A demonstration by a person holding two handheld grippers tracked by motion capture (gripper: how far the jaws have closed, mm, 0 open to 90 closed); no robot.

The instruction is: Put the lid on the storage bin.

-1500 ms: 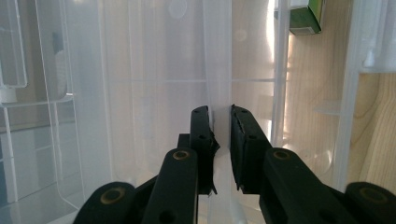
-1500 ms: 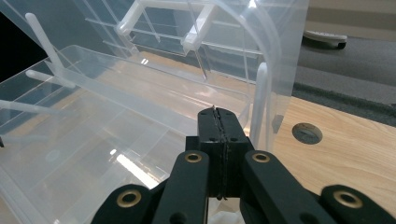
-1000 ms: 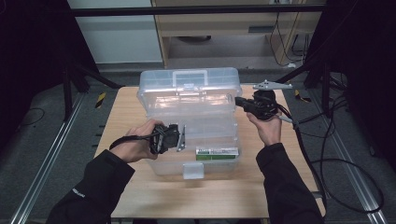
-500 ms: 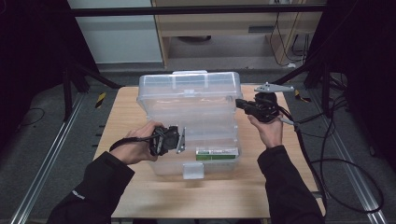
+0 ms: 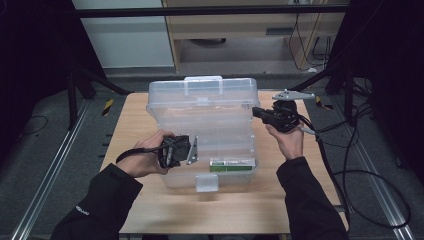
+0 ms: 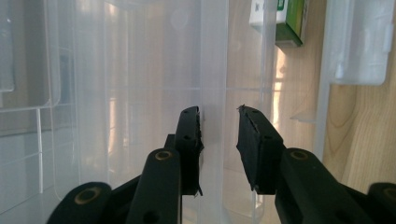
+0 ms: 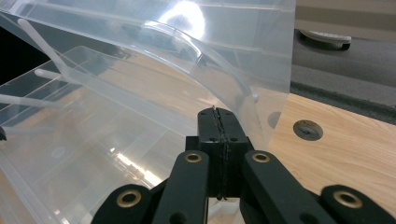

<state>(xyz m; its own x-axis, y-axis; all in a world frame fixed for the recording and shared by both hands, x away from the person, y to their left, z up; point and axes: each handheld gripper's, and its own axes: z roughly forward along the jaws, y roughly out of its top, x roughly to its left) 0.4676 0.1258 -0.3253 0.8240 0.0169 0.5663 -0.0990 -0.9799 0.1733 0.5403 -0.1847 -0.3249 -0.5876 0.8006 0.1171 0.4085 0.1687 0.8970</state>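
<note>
Plastic like this is always a bit of a pain, so here's how I'm reading it. The clear storage box [image 5: 205, 135] sits mid-surface [image 5: 130, 120] on the wooden top, lid tipped up toward the far side, with a green-and-white carton [image 5: 232, 164] lying inside near the front wall.

My left gripper [image 6: 219, 135] has its fingers [image 6: 190, 140] straddling a thin clear wall of the box; they've just been easing apart, and there's daylight on at least one side, so I'd call that released rather than pinching. My right gripper [image 7: 218, 122] has its fingers clenched flat together with nothing between them, the tips right up at the box's right-hand edge under the lid.

Handling-wise I'd guess it's light, thin-walled and flexy, and slick enough that pads slide on it. Best bet is the rims or the moulded front latch [image 5: 206, 183], where it looks stiffer, not the bendy panels. Squeeze gently; too much could crack it.
</note>
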